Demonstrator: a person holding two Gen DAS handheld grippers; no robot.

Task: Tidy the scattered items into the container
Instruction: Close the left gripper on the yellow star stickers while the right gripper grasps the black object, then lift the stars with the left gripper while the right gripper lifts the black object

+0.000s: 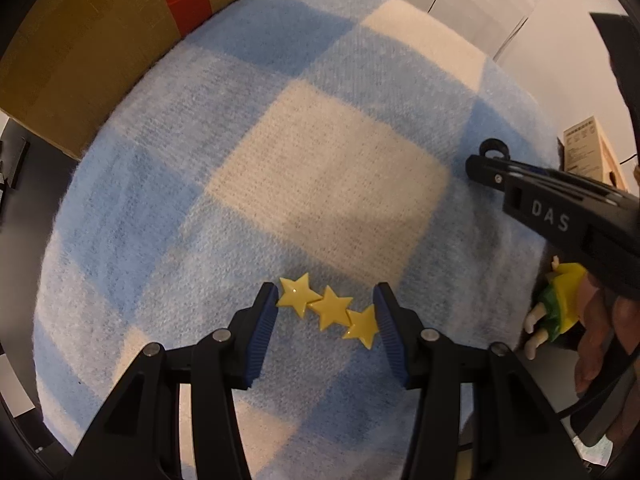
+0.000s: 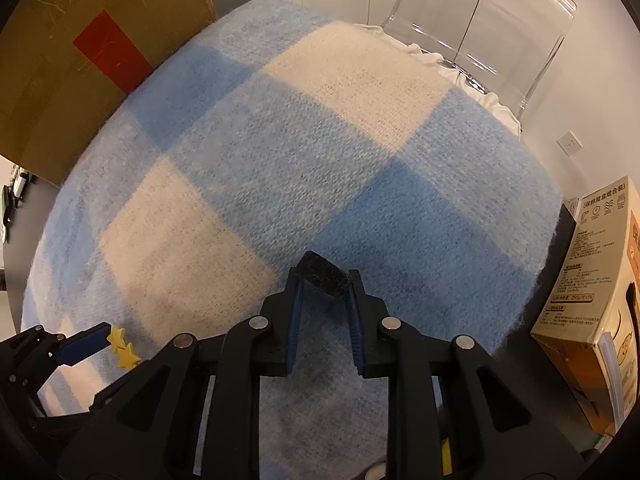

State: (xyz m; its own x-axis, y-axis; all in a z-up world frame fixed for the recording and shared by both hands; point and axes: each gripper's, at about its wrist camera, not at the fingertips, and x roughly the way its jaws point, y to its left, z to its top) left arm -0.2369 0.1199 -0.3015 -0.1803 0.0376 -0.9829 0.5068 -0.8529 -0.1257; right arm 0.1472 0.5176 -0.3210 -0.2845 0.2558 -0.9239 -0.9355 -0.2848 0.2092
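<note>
A yellow clip of three joined stars (image 1: pixel 330 309) lies on the blue and cream checked blanket (image 1: pixel 328 168). My left gripper (image 1: pixel 326 300) is open with its blue pads on either side of the star clip, close to both ends. The clip also shows at the lower left of the right wrist view (image 2: pixel 122 346), beside the left gripper's blue pad (image 2: pixel 86 346). My right gripper (image 2: pixel 323 280) is shut on a small black fuzzy ring (image 2: pixel 324 276) and holds it above the blanket (image 2: pixel 280 152). In the left wrist view the right gripper (image 1: pixel 486 160) shows from the side with the ring (image 1: pixel 494 148) at its tip.
A large brown cardboard box with red tape (image 1: pixel 92 40) stands at the blanket's far left. A clear plastic chair (image 2: pixel 500 28) is behind. A printed carton (image 2: pixel 596 300) stands at the right. A small doll in green and yellow (image 1: pixel 554 304) lies at the blanket's right edge.
</note>
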